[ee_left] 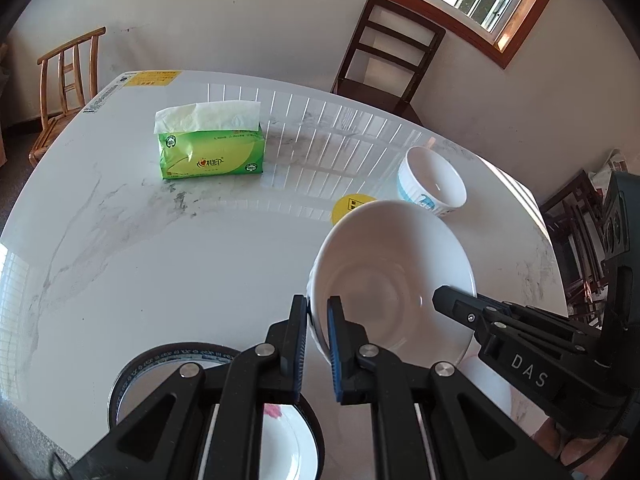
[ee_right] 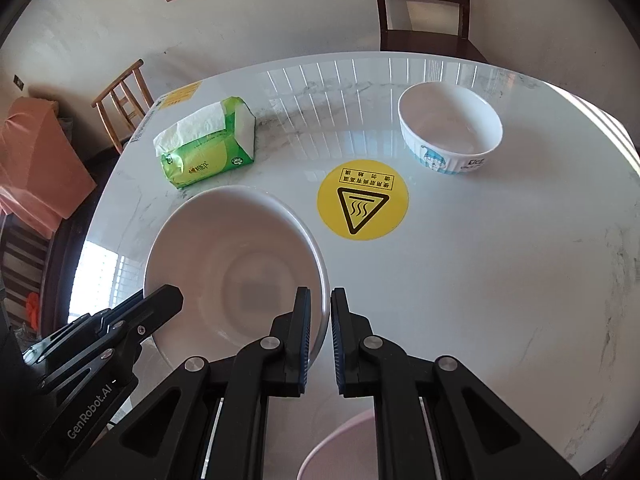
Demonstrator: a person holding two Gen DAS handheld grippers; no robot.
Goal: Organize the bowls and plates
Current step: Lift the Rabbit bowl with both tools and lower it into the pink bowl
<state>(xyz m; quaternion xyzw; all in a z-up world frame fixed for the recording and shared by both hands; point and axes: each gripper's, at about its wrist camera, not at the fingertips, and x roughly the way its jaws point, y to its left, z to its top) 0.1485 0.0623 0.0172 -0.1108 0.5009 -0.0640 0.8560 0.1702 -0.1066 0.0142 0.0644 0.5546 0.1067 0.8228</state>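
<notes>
A large plain white bowl (ee_left: 394, 272) is held above the table, gripped on opposite rims by both grippers. My left gripper (ee_left: 318, 308) is shut on its left rim. My right gripper (ee_right: 320, 300) is shut on its right rim; the bowl also shows in the right wrist view (ee_right: 236, 264). A smaller white bowl with a blue cartoon print (ee_right: 450, 128) stands upright at the back right of the table, also in the left wrist view (ee_left: 432, 180). A black-rimmed plate with a white dish on it (ee_left: 280, 436) lies below my left gripper. A pink-white dish rim (ee_right: 340, 448) shows under my right gripper.
A green tissue pack (ee_left: 210, 148) lies at the back left of the white marble table (ee_left: 160, 248). A round yellow hot-surface sticker (ee_right: 362, 198) is on the table's middle. Wooden chairs stand beyond the far edges.
</notes>
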